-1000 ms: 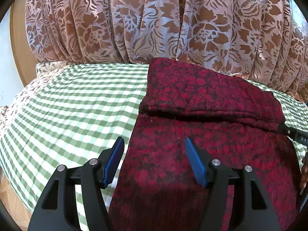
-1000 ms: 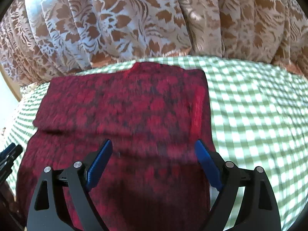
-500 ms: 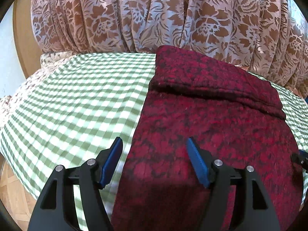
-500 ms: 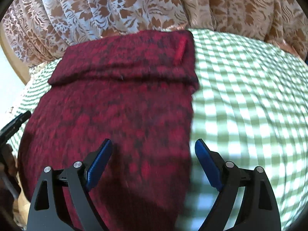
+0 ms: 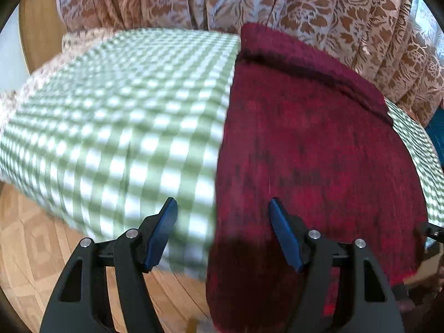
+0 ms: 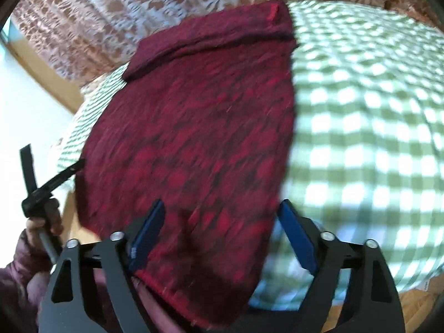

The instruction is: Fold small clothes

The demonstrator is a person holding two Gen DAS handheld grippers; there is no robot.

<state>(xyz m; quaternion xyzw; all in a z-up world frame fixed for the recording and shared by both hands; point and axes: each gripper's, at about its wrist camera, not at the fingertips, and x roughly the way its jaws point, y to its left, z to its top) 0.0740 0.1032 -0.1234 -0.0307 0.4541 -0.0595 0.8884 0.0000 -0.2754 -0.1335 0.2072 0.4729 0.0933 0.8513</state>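
A dark red patterned knit garment [image 5: 310, 144] lies on the green-checked tablecloth [image 5: 125, 116], its far end folded over into a band [image 5: 299, 58]. Its near end hangs over the table's front edge. My left gripper [image 5: 222, 230] is open and empty, above the garment's near left corner. The garment also shows in the right wrist view [image 6: 199, 144]. My right gripper [image 6: 222, 236] is open and empty, over the garment's near right corner. The left gripper's tool [image 6: 41, 191] shows at the left of the right wrist view.
A brown floral lace curtain [image 5: 249, 2] hangs behind the table. Wooden floor [image 5: 33, 249] lies below the table's front edge. The checked cloth [image 6: 360, 111] stretches to the right of the garment.
Both grippers have pulled back toward me, from over the garment's middle to its near end at the table's front edge. Both stay open.
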